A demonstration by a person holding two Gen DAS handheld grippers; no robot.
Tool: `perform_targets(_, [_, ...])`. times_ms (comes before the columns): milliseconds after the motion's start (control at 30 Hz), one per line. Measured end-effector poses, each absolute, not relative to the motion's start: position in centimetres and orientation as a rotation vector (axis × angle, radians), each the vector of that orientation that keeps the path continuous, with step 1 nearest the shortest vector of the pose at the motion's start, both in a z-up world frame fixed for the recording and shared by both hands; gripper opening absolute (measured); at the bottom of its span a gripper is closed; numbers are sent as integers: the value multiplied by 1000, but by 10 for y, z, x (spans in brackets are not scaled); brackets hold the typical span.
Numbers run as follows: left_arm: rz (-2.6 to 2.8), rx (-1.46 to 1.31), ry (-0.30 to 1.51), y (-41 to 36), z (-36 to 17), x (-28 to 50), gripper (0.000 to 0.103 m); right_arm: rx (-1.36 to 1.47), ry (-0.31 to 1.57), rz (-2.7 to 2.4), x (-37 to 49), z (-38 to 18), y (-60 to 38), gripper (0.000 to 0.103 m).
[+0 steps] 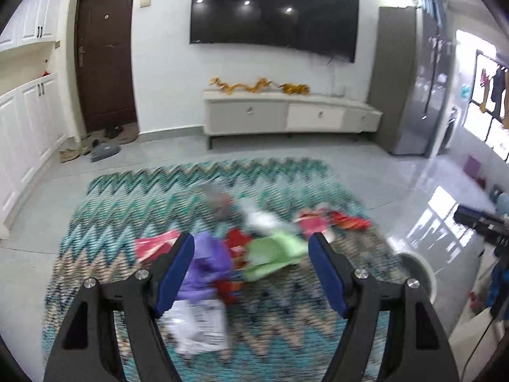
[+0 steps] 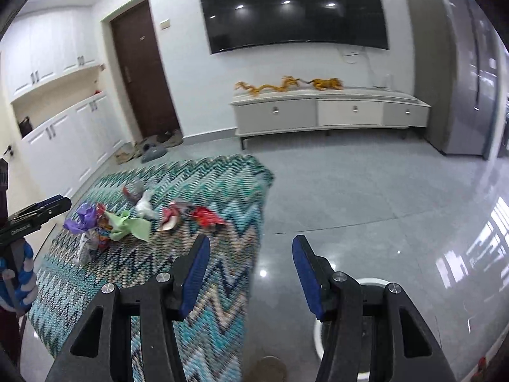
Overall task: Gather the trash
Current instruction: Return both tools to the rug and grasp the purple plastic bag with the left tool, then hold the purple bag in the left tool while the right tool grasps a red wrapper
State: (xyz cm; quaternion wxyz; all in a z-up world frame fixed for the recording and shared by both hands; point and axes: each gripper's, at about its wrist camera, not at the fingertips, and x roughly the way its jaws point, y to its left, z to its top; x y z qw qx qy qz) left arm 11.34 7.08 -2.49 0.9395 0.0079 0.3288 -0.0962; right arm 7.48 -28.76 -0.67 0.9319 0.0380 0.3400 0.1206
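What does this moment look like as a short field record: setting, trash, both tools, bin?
setting: living room, zigzag rug on grey tile floor
trash: loose pile on the rug, including purple wrapper, green wrapper, white printed paper, red wrapper
left tool: open, empty, above the pile
right tool: open, empty, over the rug edge and floor
bin: white round rim on the floor, partly hidden by the right tool
image quality: motion blur, small details unclear

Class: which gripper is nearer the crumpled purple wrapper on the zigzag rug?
Left. The left gripper hovers open right over the crumpled purple wrapper; the right gripper is open off by the rug's edge.
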Motion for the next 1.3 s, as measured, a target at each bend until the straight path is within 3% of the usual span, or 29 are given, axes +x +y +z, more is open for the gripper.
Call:
perform_targets(467, [-214,119,800,87,-81,155,72,-22,848,394,191,-70,-197,52])
perform_targets(500, [-218,122,804,87,-83,156,70,-32,860,402,198,-75,-193,52])
perform_targets(567, [-229,122,819,86,-87,159,52,-56,888,419,210,-87,-184,52])
perform_targets(600, [-235,117,826,87,-89,160,47,-65,898,426,214,-92,-181,52])
perform_targets(800, [-256,107,809,88,-86,157,39,-118,923,445,224,-109,-169,51])
perform_targets(900, [-260,86,788,92,-78,152,38,-151,924,434,223,-110,-167,37])
perform_targets(933, [-256,77,777,94,-74,149,38,-155,927,437,222,-110,-168,25])
perform_targets(1000, [-251,65,760,98,-66,143,37,-169,927,433,222,-109,-166,18])
perform_targets(1233, [-226,43,712,106,-39,113,37,-170,901,429,212,-103,-167,16])
perform_targets(1300, [-220,30,705,108,-35,105,37,-173,888,420,213,-100,-167,22])
